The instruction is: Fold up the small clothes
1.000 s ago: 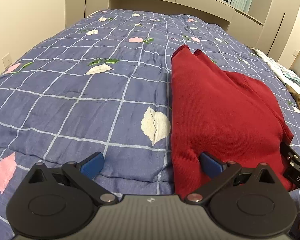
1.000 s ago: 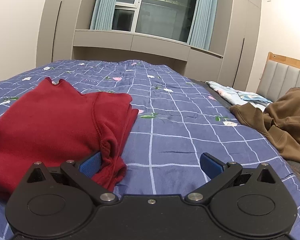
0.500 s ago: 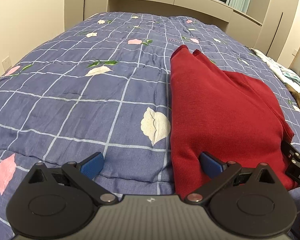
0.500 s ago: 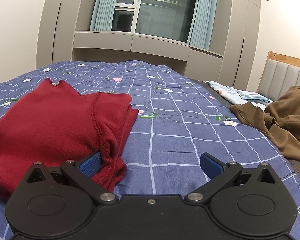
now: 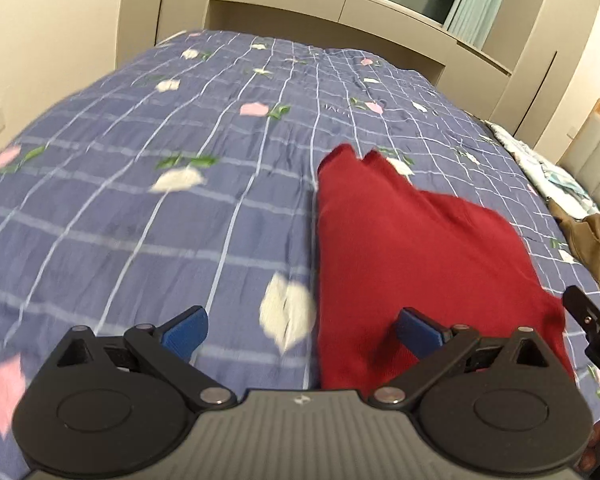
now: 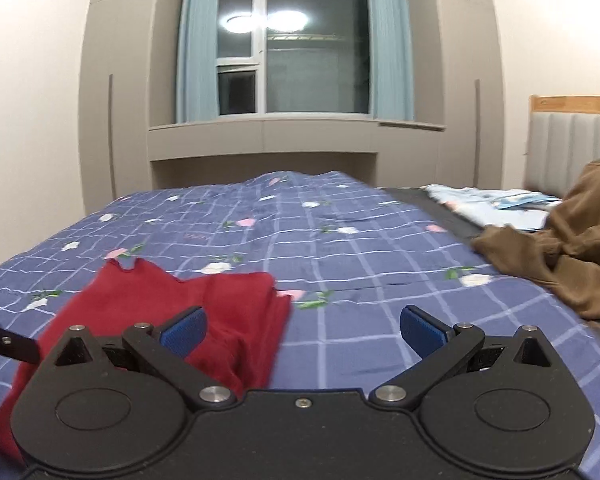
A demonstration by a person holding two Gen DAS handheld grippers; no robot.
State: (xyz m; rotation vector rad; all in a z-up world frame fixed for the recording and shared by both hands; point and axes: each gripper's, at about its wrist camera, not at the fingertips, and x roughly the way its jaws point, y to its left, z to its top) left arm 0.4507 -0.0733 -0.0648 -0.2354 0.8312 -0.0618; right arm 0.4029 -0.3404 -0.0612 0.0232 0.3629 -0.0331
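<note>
The red sweater (image 5: 412, 256) lies folded on the quilt (image 5: 140, 220). Left gripper (image 5: 300, 330) and right gripper (image 6: 302, 328) both hang released above it, grasping nothing, probably because this fold is done.

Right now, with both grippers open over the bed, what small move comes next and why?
Probably swing the right gripper toward the brown garment: the red garment already lies folded flat on the quilt, and the left gripper holds nothing either.
</note>
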